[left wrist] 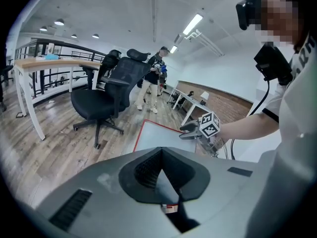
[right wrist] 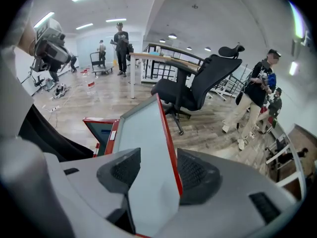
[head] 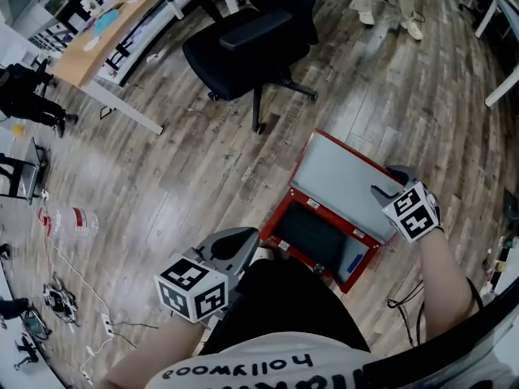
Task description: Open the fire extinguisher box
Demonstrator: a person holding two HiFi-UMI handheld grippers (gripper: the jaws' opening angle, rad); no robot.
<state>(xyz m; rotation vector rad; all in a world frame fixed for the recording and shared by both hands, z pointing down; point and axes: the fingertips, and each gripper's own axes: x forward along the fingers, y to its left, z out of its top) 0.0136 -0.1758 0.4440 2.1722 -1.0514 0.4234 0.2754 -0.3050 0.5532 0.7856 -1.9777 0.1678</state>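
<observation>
The red fire extinguisher box (head: 280,209) lies on the wooden floor in front of my knees, its grey lid (head: 340,181) raised and leaning away. My right gripper (head: 391,183) is at the lid's right edge. In the right gripper view the lid (right wrist: 143,133) stands between the jaws of my right gripper (right wrist: 157,171), whose pads are spread and do not clamp it. My left gripper (head: 242,243) hangs by the box's near left corner. In its own view the left gripper (left wrist: 161,171) has its pads together and holds nothing.
A black office chair (head: 243,43) stands just beyond the box. A wooden desk (head: 105,31) is at the far left and white table legs (head: 499,23) at the far right. Someone's legs (head: 389,2) show at the top. Cables (head: 65,298) and a bottle (head: 69,217) lie at left.
</observation>
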